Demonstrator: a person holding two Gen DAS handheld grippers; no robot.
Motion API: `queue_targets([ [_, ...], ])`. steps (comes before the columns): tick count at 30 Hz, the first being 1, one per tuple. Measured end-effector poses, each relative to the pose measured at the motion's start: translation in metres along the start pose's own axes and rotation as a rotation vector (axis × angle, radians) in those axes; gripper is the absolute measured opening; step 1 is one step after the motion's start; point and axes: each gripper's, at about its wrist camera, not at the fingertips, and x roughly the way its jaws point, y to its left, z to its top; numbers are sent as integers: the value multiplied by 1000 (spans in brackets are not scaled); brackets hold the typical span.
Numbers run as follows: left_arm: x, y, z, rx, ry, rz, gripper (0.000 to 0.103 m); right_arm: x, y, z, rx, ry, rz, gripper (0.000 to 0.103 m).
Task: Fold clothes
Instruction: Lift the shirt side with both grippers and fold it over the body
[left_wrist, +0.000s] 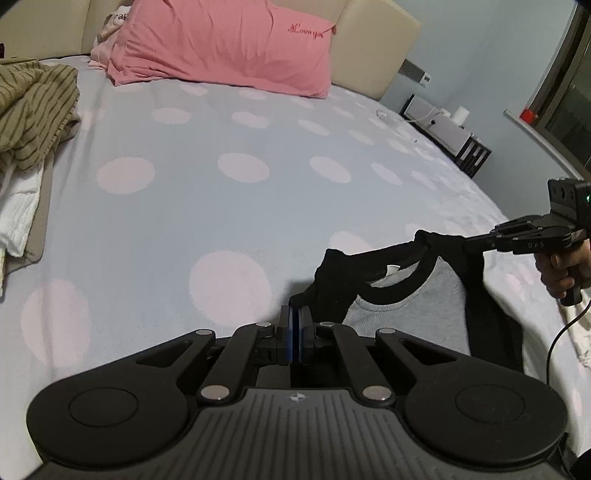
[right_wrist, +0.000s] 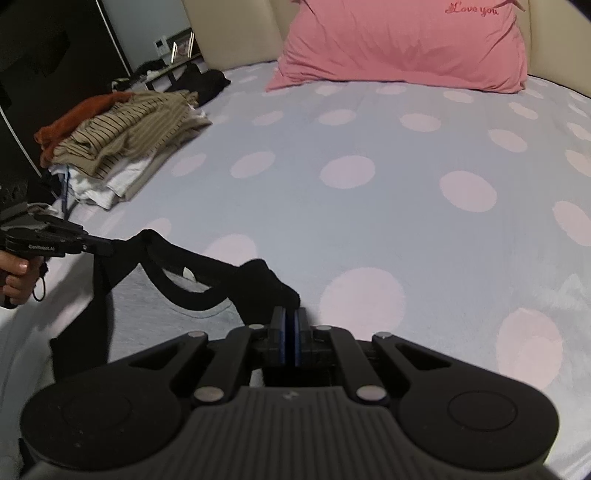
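A grey shirt with black sleeves and a black collar (left_wrist: 406, 306) hangs stretched between both grippers over the near part of the bed. My left gripper (left_wrist: 295, 314) is shut on one black shoulder at the bottom middle of the left wrist view. My right gripper (left_wrist: 469, 242) pinches the other shoulder at the right, with a hand (left_wrist: 557, 273) on its handle. In the right wrist view the shirt (right_wrist: 147, 291) sags at the left; the right gripper (right_wrist: 290, 314) is shut on black cloth, and the left gripper (right_wrist: 109, 246) holds the far shoulder.
The bed sheet (left_wrist: 221, 206) is pale blue with pink dots. A pink pillow (left_wrist: 221, 44) leans on the cream headboard. A pile of clothes topped by a striped tan garment (right_wrist: 125, 133) lies at the bed's left edge. A nightstand (left_wrist: 443, 129) stands beyond the right side.
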Motion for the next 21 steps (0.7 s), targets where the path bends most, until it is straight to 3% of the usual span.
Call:
queue_targets([
  [12,-54,-38,-33,31,-19,-59,1,-57,25,-24,-8,-44,74,5],
  [21,-86,-66,-73,17,-1,-73,1,-98,54,-68,-9,-25,110,5],
])
